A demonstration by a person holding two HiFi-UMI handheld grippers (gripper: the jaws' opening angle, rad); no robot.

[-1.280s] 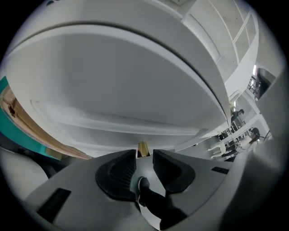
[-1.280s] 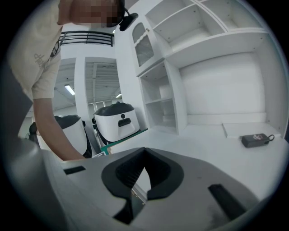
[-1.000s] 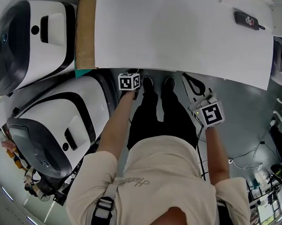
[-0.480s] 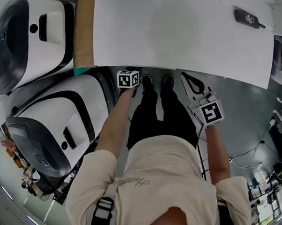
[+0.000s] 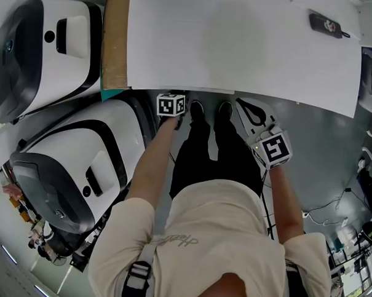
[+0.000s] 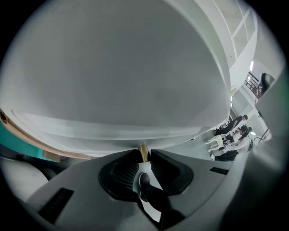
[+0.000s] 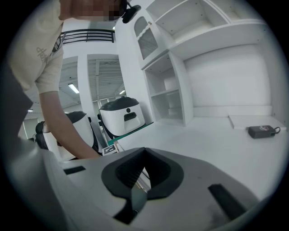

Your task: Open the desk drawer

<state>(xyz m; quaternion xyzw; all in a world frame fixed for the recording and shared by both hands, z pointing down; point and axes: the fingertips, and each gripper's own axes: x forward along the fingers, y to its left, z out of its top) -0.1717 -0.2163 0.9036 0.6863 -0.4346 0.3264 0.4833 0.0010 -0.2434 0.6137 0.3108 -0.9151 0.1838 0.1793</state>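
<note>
From the head view, we see the white bench [image 5: 239, 48], with a black device [image 5: 327, 25] at its far corner. In the left gripper view, the left gripper [image 6: 143, 156], its jaws just closed in, pinches the tan drawer pull [image 6: 143, 150] under the bench edge. In the right gripper view, the right gripper [image 7: 143, 155] is closed and empty, with white shelves [image 7: 169, 97] beyond.

From the head view the tabletop [image 5: 239, 48] hid everything beneath its near edge. There the left gripper [image 6: 144, 158] had just been closing its fingers [image 6: 126, 171] on a small tan piece [image 6: 143, 150]; too little of it showed to tell what it was. A dark device [image 5: 327, 25] was too small to identify.
</note>
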